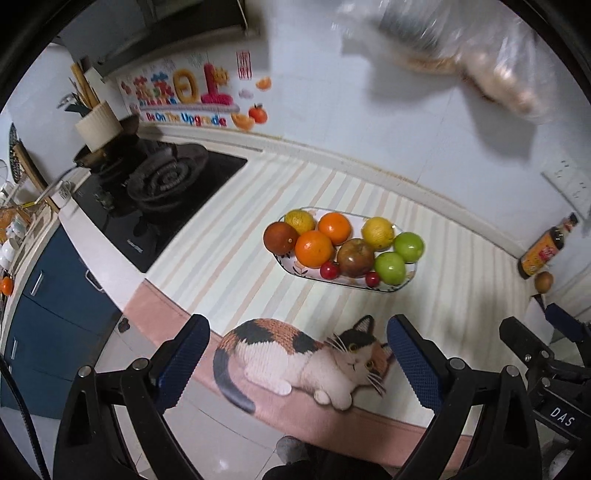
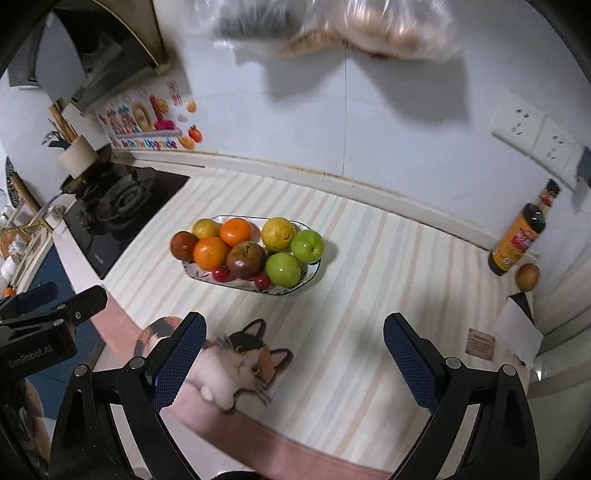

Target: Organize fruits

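An oval patterned plate (image 1: 406, 282) (image 2: 314, 275) sits mid-counter on a striped mat. It holds two oranges (image 1: 314, 248) (image 2: 211, 252), two yellow citrus fruits (image 1: 377, 232) (image 2: 277, 233), two green apples (image 1: 390, 267) (image 2: 282, 269), a brownish apple (image 1: 355, 257) (image 2: 245, 259), a dark red fruit (image 1: 280, 237) (image 2: 183, 244) and two small red cherries (image 1: 330, 270) (image 2: 221, 274). My left gripper (image 1: 297, 354) is open and empty, near the mat's front edge. My right gripper (image 2: 293, 354) is open and empty, also short of the plate.
A gas stove (image 1: 162, 188) (image 2: 118, 206) lies left of the mat. A sauce bottle (image 1: 545, 247) (image 2: 519, 236) and a kiwi (image 1: 543, 281) (image 2: 527, 276) stand at the far right. Plastic bags (image 1: 480, 51) (image 2: 369, 29) hang on the wall above.
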Demonstrator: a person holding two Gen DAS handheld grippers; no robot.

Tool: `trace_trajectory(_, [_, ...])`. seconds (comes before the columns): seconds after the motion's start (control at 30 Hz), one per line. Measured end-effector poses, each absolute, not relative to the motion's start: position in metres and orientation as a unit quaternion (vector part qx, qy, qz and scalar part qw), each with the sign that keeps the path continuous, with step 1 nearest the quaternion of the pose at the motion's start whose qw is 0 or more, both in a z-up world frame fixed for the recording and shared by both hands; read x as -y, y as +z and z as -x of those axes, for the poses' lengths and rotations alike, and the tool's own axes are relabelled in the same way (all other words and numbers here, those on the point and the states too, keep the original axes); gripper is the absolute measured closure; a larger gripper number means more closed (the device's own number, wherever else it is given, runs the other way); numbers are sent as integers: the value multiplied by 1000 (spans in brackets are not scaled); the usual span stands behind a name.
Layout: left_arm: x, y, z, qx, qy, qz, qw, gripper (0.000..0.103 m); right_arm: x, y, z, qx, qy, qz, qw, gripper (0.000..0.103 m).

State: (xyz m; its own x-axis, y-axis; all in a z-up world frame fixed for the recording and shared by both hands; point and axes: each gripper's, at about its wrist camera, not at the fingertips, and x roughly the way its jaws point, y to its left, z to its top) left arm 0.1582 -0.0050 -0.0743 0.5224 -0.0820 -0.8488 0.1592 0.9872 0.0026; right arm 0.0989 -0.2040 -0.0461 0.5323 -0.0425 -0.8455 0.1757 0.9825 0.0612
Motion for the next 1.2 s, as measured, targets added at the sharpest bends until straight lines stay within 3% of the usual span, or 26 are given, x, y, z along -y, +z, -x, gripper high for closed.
trace_trajectory(0.3, [-10, -17, -83, -436, -81, -46, 895, 5, 189, 23, -15, -443, -61, -69, 892, 4])
trace_trajectory(0.73, [-8, 21, -26, -405, -80, -19, 910, 5, 195, 87, 44, -405, -39, -54, 912, 4])
trace_trajectory(1.2, [-3, 21, -35, -408, -62, -13, 911, 5, 202, 74, 19, -428, -3, -67, 901, 4])
